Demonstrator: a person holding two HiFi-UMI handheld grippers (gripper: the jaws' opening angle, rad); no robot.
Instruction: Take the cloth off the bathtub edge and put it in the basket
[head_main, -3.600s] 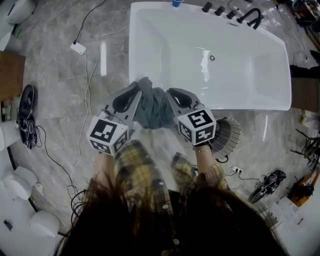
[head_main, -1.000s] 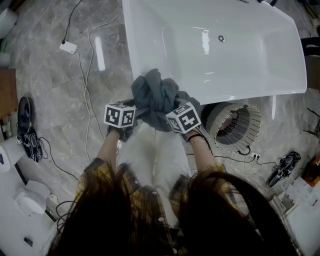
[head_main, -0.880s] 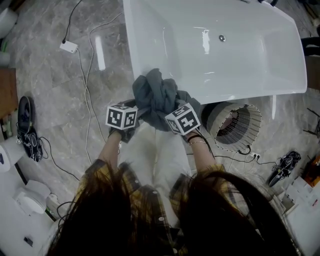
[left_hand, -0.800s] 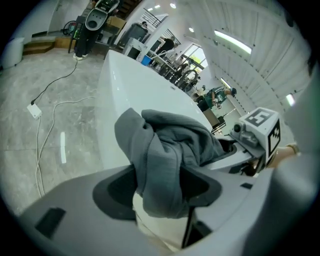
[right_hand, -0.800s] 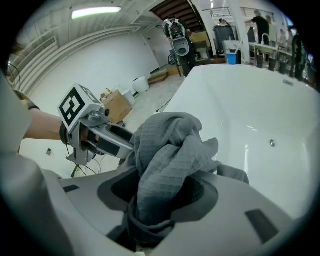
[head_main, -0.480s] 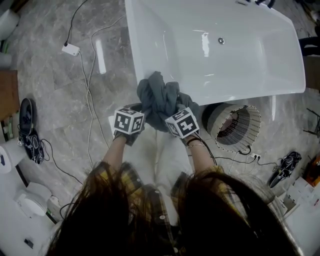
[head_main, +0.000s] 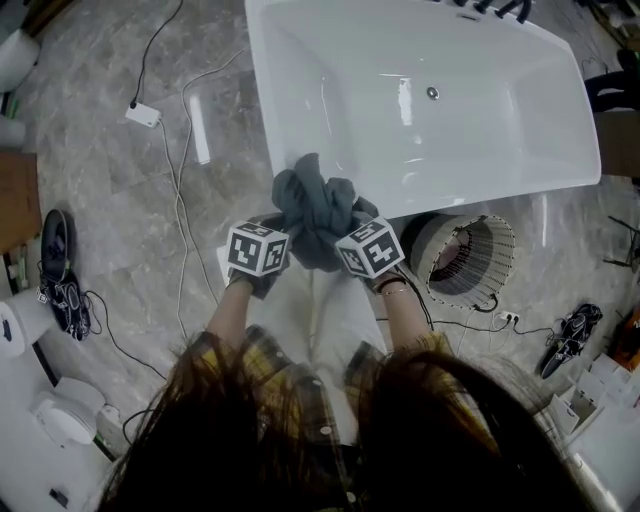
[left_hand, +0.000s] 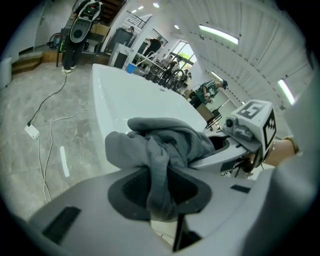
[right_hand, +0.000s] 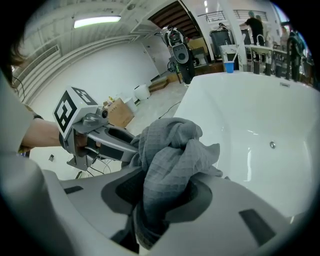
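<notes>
Grey marble floor (head_main: 110, 210), white bathtub (head_main: 300, 120) ahead. Your L gripper (left_hand: 161, 192) & R gripper (right_hand: 162, 200) have just been closing, each now clamped on the bunched grey cloth (head_main: 312, 205) btwn them, at the bathtub's near edge toward its left corner; basket (head_main: 432, 245) on the floor just right.

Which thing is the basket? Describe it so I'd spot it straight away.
Find the big white bathtub at the top of the head view. On the grey marble floor beside its near edge, just right of the crumpled grey cloth, sits a round basket with pale ribbed walls and a dark inside. Nothing else near it is round, ribbed and open.
</notes>
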